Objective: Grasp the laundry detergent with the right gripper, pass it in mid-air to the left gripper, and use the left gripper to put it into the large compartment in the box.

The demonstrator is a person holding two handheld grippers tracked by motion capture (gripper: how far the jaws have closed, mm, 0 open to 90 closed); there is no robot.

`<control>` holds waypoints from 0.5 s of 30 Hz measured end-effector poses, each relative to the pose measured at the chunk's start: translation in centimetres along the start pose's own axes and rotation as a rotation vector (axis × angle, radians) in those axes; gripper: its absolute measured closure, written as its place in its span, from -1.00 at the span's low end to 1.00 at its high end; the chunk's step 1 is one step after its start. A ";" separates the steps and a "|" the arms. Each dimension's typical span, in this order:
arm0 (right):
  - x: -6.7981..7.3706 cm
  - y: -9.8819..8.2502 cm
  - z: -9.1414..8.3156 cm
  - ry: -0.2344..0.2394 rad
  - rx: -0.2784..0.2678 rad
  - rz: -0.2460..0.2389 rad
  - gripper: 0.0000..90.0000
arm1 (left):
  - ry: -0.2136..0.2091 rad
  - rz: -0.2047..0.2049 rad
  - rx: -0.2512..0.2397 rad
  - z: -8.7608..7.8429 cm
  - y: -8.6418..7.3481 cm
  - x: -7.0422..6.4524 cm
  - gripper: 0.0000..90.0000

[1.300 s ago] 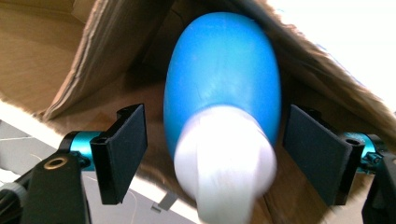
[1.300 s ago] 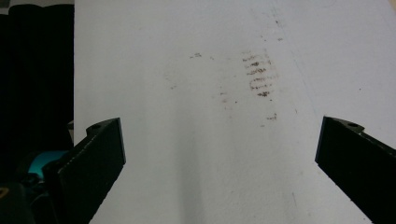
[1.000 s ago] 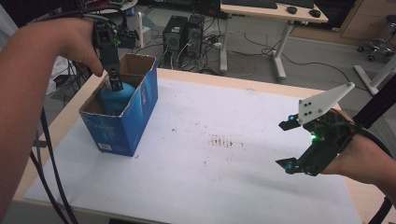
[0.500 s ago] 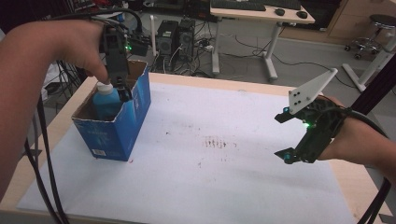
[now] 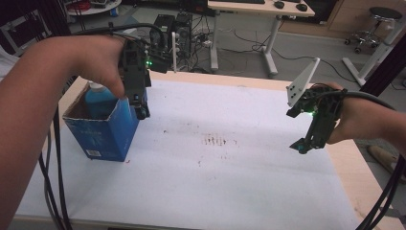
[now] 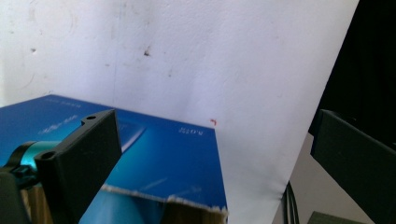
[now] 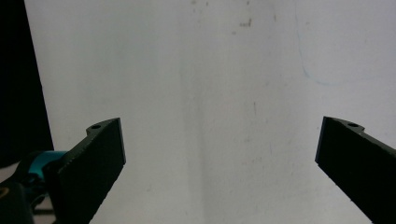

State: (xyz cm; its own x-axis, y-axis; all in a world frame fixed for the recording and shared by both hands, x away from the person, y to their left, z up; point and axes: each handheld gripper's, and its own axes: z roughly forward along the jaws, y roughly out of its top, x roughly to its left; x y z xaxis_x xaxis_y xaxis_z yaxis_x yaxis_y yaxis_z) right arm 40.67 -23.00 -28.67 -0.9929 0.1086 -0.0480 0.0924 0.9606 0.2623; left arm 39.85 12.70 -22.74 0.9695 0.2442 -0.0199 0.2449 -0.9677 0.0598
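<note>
On the left side of the white-covered table (image 5: 230,182) stands an open blue cardboard box (image 5: 107,132), and inside it a blue plastic bottle with a white cap (image 5: 98,98) stands upright against the far wall. The left gripper (image 5: 141,108) hangs just above the box's near-right rim, pointing down. In the left gripper view its jaws are spread wide with nothing between them; below them lie the blue outer face of the box (image 6: 154,158) and its torn cardboard rim. The bottle sits free in the box, so the placing step looks done and the step in hand is most likely the retreat from the box.

The right gripper (image 5: 306,143) hovers over the right part of the table, well apart from the box. Its jaws are also spread and empty, with only the bare white cover (image 7: 210,93) under them in the right gripper view.

The next move, as I judge it, calls for lifting the left gripper straight up and away from the rim. One jaw is close to the cardboard edge, so a sideways pull could catch the wall and drag or tip the light box. A clean vertical rise first, then a swing back over the open table, would keep the bottle upright.
</note>
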 end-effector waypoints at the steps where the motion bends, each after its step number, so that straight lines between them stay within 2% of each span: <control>1: 0.0 0.0 0.1 0.005 0.022 0.000 -0.98 | -0.001 0.009 0.007 0.3 0.2 0.0 -0.96; 5: -0.3 0.0 0.7 0.019 0.072 -0.005 -0.98 | -0.011 0.035 0.015 1.1 0.8 -0.3 -0.96; 15: -0.5 0.2 0.8 0.028 0.074 -0.019 -0.98 | -0.021 0.049 0.039 2.1 2.4 -0.2 -0.96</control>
State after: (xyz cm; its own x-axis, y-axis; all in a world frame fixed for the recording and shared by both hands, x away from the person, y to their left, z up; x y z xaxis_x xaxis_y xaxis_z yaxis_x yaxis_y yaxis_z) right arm 41.21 -22.70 -29.37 -0.9961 0.0843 -0.0254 0.0780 0.9787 0.1898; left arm 40.22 10.24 -24.67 0.9799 0.1955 -0.0388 0.1964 -0.9803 0.0219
